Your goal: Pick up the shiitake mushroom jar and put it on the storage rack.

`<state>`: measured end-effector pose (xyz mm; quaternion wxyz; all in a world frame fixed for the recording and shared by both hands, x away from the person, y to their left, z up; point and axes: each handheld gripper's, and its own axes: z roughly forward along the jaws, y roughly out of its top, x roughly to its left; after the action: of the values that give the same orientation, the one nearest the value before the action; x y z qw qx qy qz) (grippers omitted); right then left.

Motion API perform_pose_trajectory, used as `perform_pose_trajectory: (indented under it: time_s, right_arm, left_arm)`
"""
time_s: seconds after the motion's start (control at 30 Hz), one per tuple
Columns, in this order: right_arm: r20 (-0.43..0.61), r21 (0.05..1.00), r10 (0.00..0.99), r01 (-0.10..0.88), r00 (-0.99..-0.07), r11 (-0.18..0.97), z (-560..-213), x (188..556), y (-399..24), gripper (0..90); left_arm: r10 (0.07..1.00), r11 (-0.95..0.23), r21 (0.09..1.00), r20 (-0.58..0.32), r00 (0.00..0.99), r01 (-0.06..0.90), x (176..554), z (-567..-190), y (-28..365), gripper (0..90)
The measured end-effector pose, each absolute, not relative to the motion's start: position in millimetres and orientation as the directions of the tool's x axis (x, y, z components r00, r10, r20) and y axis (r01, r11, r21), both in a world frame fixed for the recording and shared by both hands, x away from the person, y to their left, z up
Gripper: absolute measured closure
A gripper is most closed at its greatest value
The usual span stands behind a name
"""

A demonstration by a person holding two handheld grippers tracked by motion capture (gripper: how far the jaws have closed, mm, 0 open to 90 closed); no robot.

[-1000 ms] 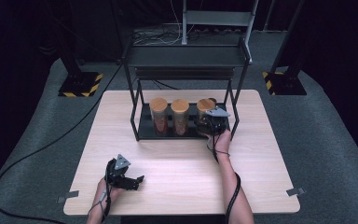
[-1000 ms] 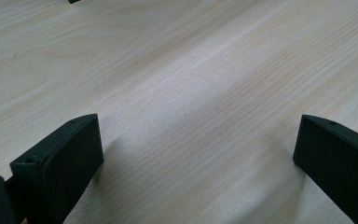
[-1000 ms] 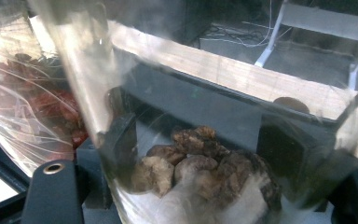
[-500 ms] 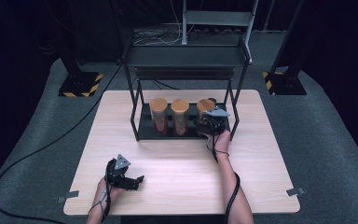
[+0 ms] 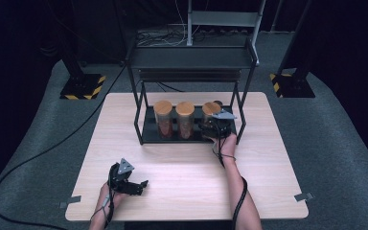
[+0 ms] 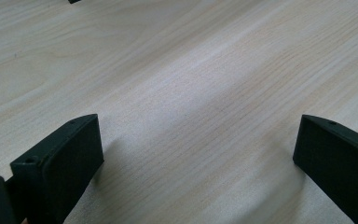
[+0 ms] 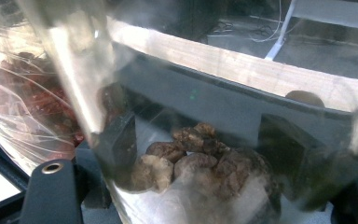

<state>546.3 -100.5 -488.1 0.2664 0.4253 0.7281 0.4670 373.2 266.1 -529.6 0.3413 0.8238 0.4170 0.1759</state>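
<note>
Three clear jars with wooden lids stand in a row on the black tray (image 5: 148, 137) under a black metal rack (image 5: 191, 58). My right gripper (image 5: 215, 125) is shut on the right jar (image 5: 210, 110). In the right gripper view this jar (image 7: 200, 161) holds brown lumps, and my right gripper (image 7: 201, 142) has a jaw on each side of the glass. The middle jar (image 5: 185, 117) and left jar (image 5: 163, 118) hold reddish contents. My left gripper (image 5: 141, 184) rests open on the table (image 5: 182, 167) at the front left, with bare wood between its jaws (image 6: 198, 140).
The rack's legs (image 5: 241, 115) and upper shelf close in the jars from the sides and above. The neighbouring jar with red contents (image 7: 32, 107) stands close to the held one. Cables trail from both grippers toward the table's front edge.
</note>
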Motion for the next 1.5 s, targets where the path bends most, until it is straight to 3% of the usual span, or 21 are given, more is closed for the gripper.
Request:
perform_pose_trajectory:
  time_s: [0.47, 0.73, 0.93, 1.5]
  right_arm:
    - [0.017, 0.894, 0.873, 0.399, -0.487, 0.205, -485.2, 546.3, -100.7, 24.1]
    - [0.012, 0.841, 0.873, 0.477, -0.488, 0.255, -481.4, 539.8, -98.1, 7.2]
    - [0.000, 0.817, 0.884, 0.510, -0.468, 0.270, -479.5, 519.8, -99.6, 2.2]
    - [-0.053, 0.777, 0.892, 0.543, -0.449, 0.319, -489.8, 438.2, -124.0, 0.3]
  left_arm:
    - [0.808, -0.419, 0.710, 0.005, 0.590, 0.567, 372.6, -529.6, 266.3, 0.8]
    - [0.807, -0.418, 0.710, 0.004, 0.590, 0.567, 372.7, -529.6, 266.3, 0.7]
    - [0.807, -0.418, 0.710, 0.004, 0.590, 0.567, 372.7, -529.6, 266.3, 0.8]
    - [0.808, -0.418, 0.709, 0.004, 0.590, 0.568, 372.8, -529.6, 266.3, 0.7]
